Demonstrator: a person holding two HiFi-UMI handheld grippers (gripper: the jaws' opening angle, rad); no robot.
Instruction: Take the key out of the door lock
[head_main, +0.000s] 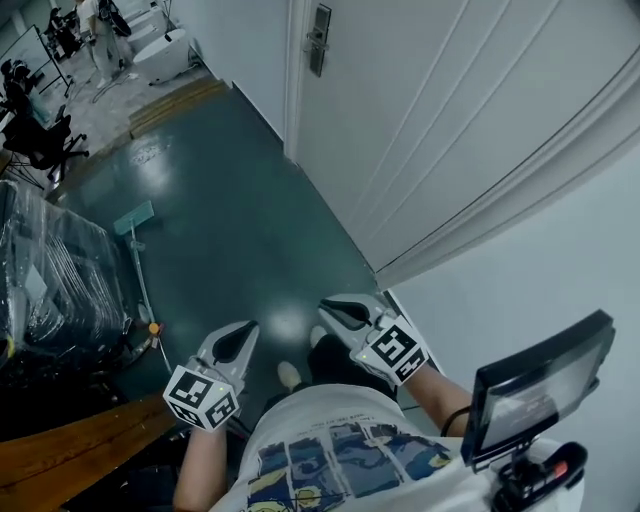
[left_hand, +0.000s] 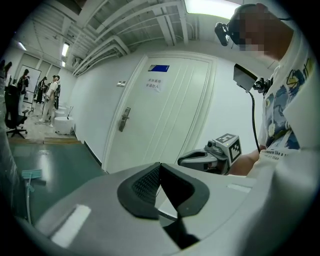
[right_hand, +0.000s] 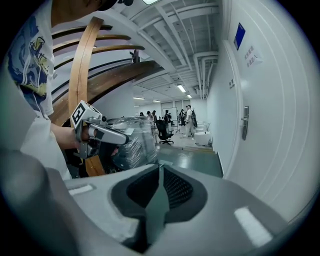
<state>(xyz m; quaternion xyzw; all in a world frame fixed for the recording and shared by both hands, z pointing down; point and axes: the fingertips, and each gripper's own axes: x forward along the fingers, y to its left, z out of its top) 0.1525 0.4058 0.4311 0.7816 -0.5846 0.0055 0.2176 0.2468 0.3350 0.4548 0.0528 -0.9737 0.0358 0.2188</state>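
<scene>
A white door (head_main: 440, 120) stands shut along the right wall, and its metal lock plate with handle (head_main: 318, 40) is far ahead of me. The lock plate (left_hand: 124, 119) is small in the left gripper view, and the lock plate (right_hand: 244, 122) is just as small in the right gripper view. No key can be made out at this distance. My left gripper (head_main: 237, 343) and right gripper (head_main: 338, 312) hang low by my waist over the green floor, well short of the door. Both are shut with nothing between the pads.
A long-handled mop (head_main: 136, 222) lies on the green floor (head_main: 230, 230) to the left. Plastic-wrapped goods (head_main: 50, 290) and a wooden rail (head_main: 70, 450) crowd the left side. Office chairs (head_main: 40, 140) and people stand far back. A small screen (head_main: 540, 385) hangs at my chest.
</scene>
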